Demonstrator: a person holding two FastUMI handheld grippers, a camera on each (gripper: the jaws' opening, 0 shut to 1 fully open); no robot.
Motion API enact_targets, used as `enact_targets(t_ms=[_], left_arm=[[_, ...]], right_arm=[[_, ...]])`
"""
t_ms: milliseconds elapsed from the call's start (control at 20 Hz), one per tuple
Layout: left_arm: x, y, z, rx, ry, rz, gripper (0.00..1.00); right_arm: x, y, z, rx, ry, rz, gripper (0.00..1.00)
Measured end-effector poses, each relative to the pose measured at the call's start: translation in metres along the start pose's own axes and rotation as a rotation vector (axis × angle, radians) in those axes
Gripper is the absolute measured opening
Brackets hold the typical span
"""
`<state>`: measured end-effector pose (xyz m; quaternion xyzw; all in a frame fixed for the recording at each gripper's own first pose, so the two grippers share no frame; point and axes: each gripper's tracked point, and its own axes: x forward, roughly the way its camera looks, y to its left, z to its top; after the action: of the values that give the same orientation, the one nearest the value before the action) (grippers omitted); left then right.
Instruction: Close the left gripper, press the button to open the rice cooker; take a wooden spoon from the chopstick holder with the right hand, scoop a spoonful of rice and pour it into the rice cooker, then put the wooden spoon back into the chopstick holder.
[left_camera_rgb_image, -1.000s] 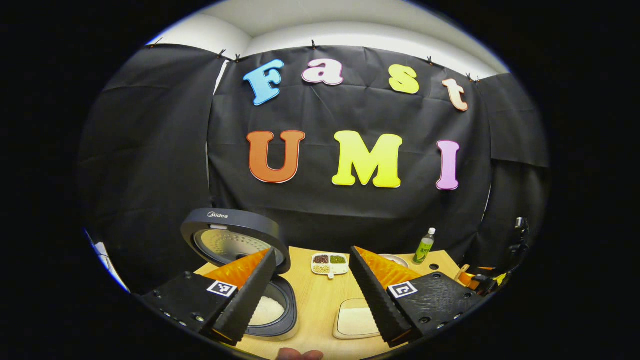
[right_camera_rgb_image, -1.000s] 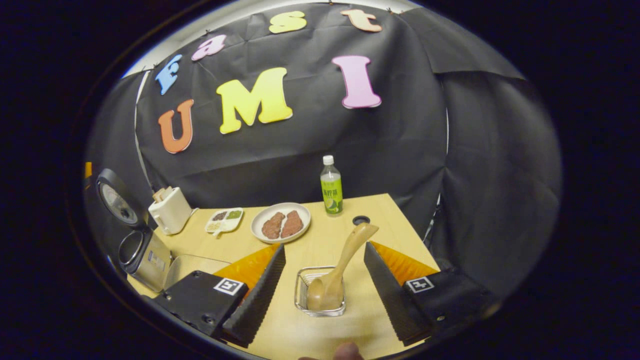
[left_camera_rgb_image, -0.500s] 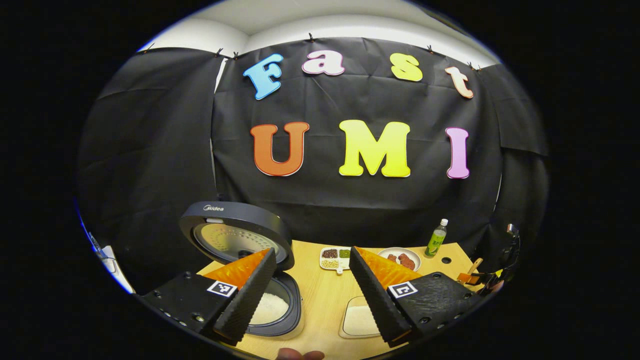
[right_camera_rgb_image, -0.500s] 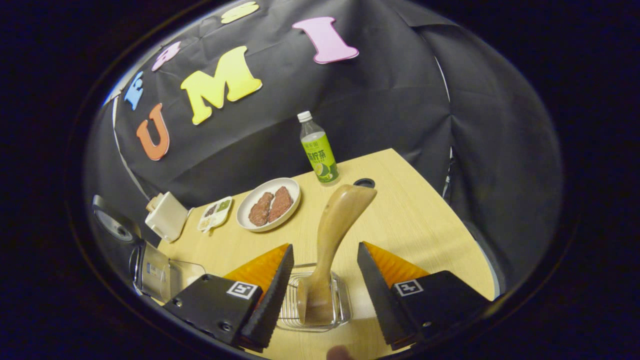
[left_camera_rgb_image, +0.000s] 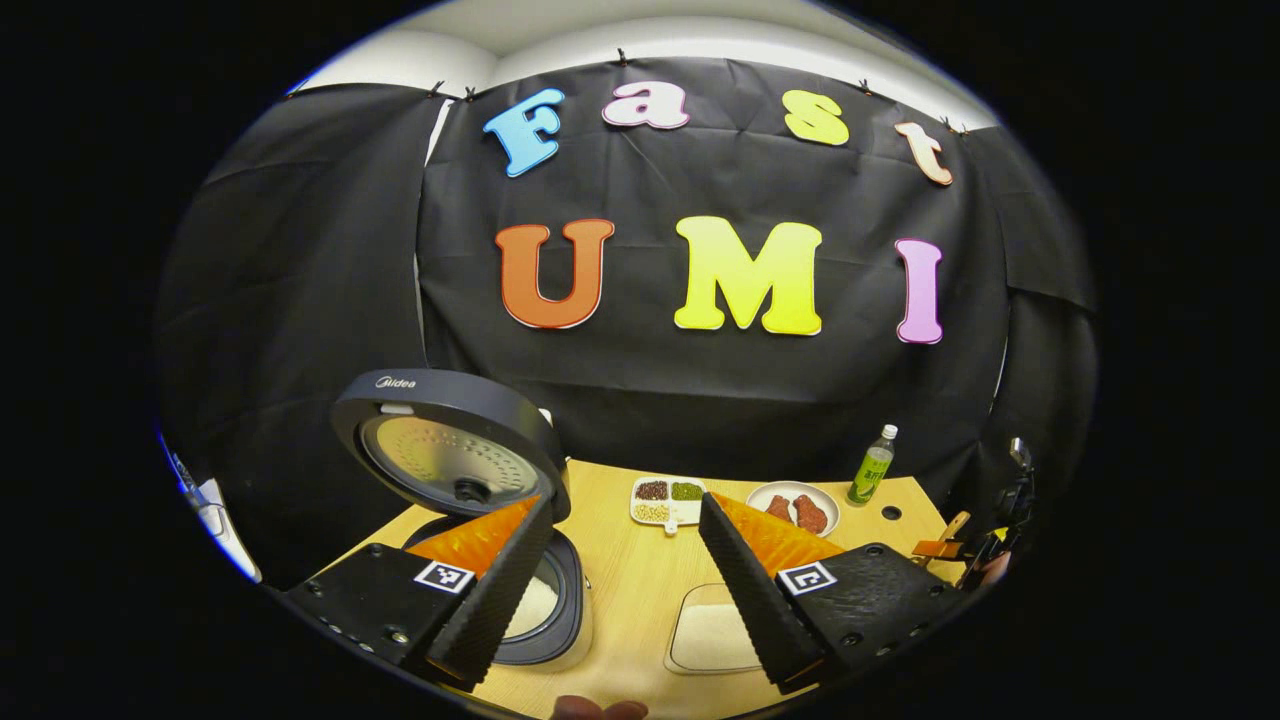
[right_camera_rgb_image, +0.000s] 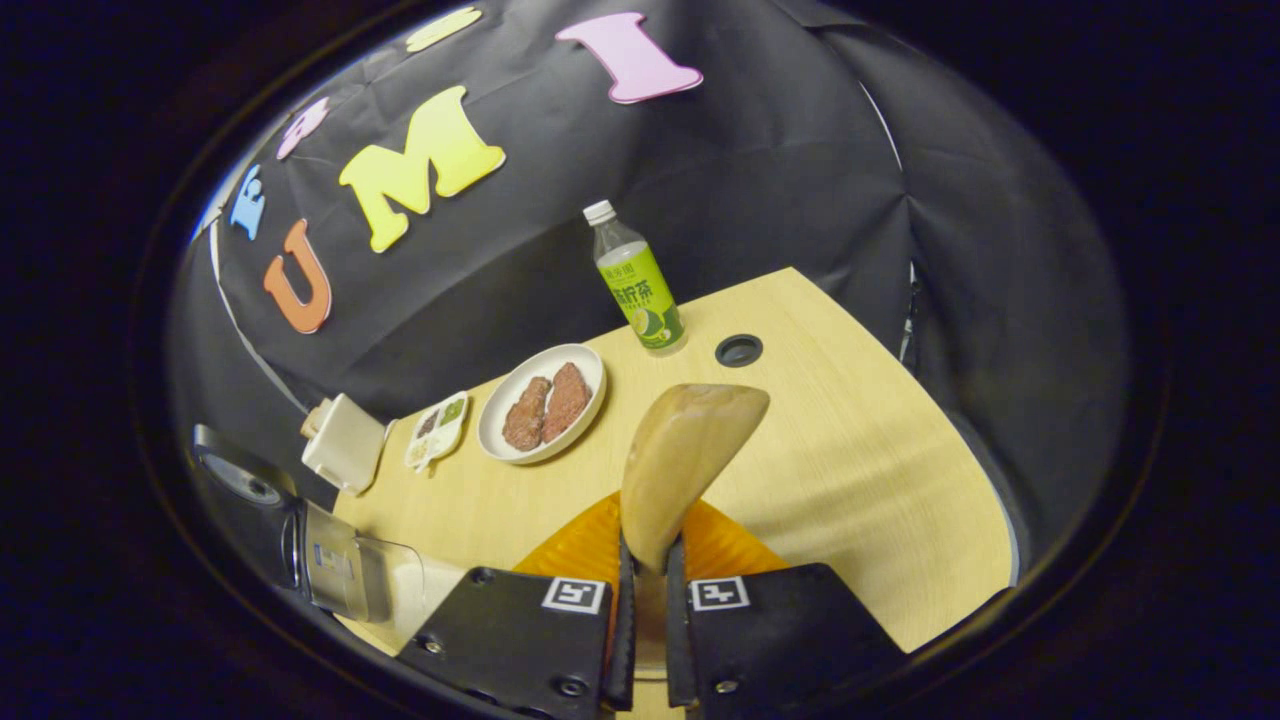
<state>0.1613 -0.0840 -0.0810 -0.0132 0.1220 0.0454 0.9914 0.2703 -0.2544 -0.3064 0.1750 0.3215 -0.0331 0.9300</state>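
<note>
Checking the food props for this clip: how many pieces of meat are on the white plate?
2: both lie side by side on the white plate, one piece of meat nearer the divided dish, the other nearer the green bottle.

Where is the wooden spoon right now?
In the right gripper view the wooden spoon stands low in the centre, clamped between the right tongs, its broad end rising toward the plate of meat and bottle.

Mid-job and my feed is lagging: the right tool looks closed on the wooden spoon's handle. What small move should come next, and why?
Probably lift the right tool straight up. Its fingers are closed on the wooden spoon, whose handle stands up between them, so the spoon must first come clear of the holder. The rice cooker already stands open, with the rice tray beside it.
</note>
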Motion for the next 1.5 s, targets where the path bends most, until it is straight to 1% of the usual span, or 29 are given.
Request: enact_targets(t_ms=[100, 200, 250, 400, 550, 600, 700, 800, 900, 950, 1050, 1150, 1250, 1500], left_arm=[[-0.011, 0.008, 0.006, -0.004, -0.03, -0.009, 0.95], [-0.021, 0.016, 0.007, -0.027, -0.045, -0.018, 0.95], [-0.026, 0.022, 0.005, -0.04, -0.05, -0.017, 0.95], [-0.045, 0.043, 0.007, -0.079, -0.07, -0.004, 0.95], [-0.061, 0.067, 0.014, -0.099, -0.097, 0.003, 0.95], [-0.066, 0.076, 0.017, -0.1, -0.111, 0.01, 0.95], [-0.075, 0.09, 0.022, -0.09, -0.139, 0.019, 0.95], [-0.084, 0.1, 0.021, -0.074, -0.152, 0.021, 0.95], [-0.091, 0.115, 0.017, -0.072, -0.151, 0.037, 0.95], [-0.094, 0.12, 0.016, -0.087, -0.148, 0.045, 0.95], [-0.1, 0.131, 0.013, -0.149, -0.128, 0.066, 0.95], [-0.107, 0.134, 0.013, -0.164, -0.135, 0.07, 0.95], [-0.114, 0.144, 0.016, -0.142, -0.16, 0.085, 0.95], [-0.128, 0.162, 0.015, -0.132, -0.151, 0.114, 0.95]], right_arm=[[-0.013, 0.004, 0.007, 0.007, -0.037, -0.02, 0.14], [-0.026, 0.006, 0.015, -0.004, -0.075, -0.064, 0.11], [-0.033, 0.008, 0.02, -0.018, -0.096, -0.088, 0.1], [-0.058, 0.022, 0.04, -0.092, -0.174, -0.167, 0.1], [-0.093, 0.057, 0.062, -0.174, -0.287, -0.204, 0.1], [-0.102, 0.073, 0.064, -0.201, -0.308, -0.203, 0.09], [-0.114, 0.112, 0.062, -0.254, -0.329, -0.166, 0.09], [-0.118, 0.151, 0.052, -0.298, -0.33, -0.122, 0.09], [-0.113, 0.187, 0.033, -0.319, -0.306, -0.069, 0.1], [-0.11, 0.203, 0.023, -0.325, -0.295, -0.048, 0.1], [-0.1, 0.228, 0.001, -0.356, -0.269, -0.021, 0.1], [-0.087, 0.244, -0.025, -0.382, -0.227, -0.003, 0.09], [-0.074, 0.25, -0.05, -0.403, -0.184, 0.0, 0.09], [-0.036, 0.227, -0.093, -0.452, -0.091, -0.078, 0.1]])
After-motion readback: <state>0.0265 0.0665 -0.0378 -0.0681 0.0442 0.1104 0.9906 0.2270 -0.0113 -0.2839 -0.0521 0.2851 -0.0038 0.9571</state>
